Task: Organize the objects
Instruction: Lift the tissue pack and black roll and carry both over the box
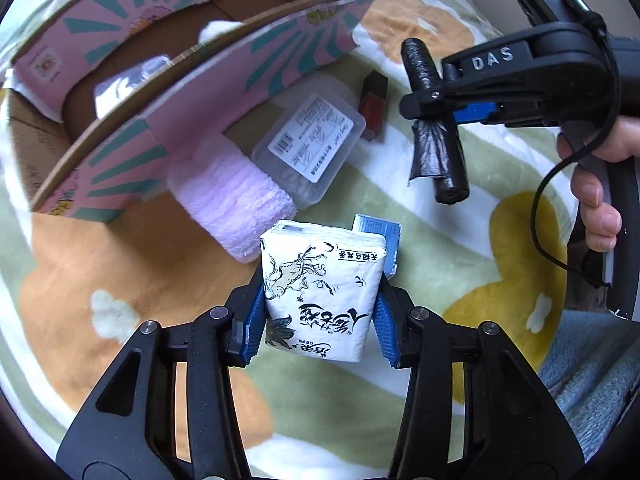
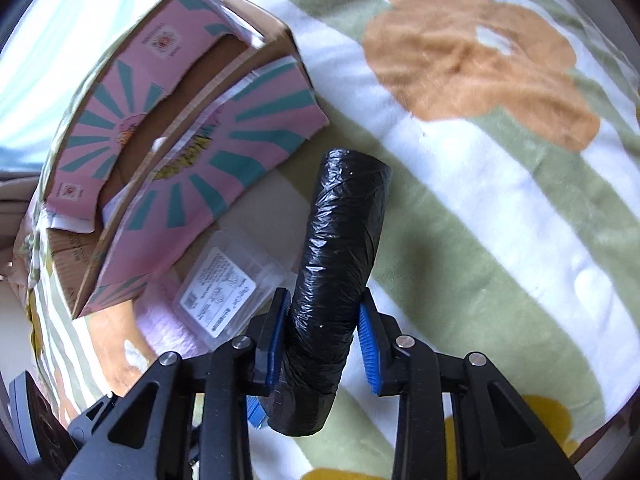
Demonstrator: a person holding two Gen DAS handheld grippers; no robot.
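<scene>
My left gripper (image 1: 320, 320) is shut on a white tissue pack (image 1: 320, 292) printed with black ink drawings, held above the blanket. A black roll of bin bags (image 2: 340, 276) stands between the blue pads of my right gripper (image 2: 324, 340), which is shut on it; the left wrist view shows that same roll of bin bags (image 1: 436, 120) and the right gripper (image 1: 432, 108) lifted at the upper right. The pink cardboard box (image 1: 192, 80) with teal rays lies open at the upper left, with white items inside. The pink cardboard box (image 2: 180, 168) lies left of the roll.
By the box lie a lilac fluffy towel (image 1: 232, 200), a clear plastic case (image 1: 312, 144) with a label, and a red lipstick (image 1: 372, 108). A blue packet (image 1: 380, 236) peeks out behind the tissue pack. A person's hand (image 1: 596, 188) holds the right gripper. All rests on a flowered blanket (image 2: 480, 160).
</scene>
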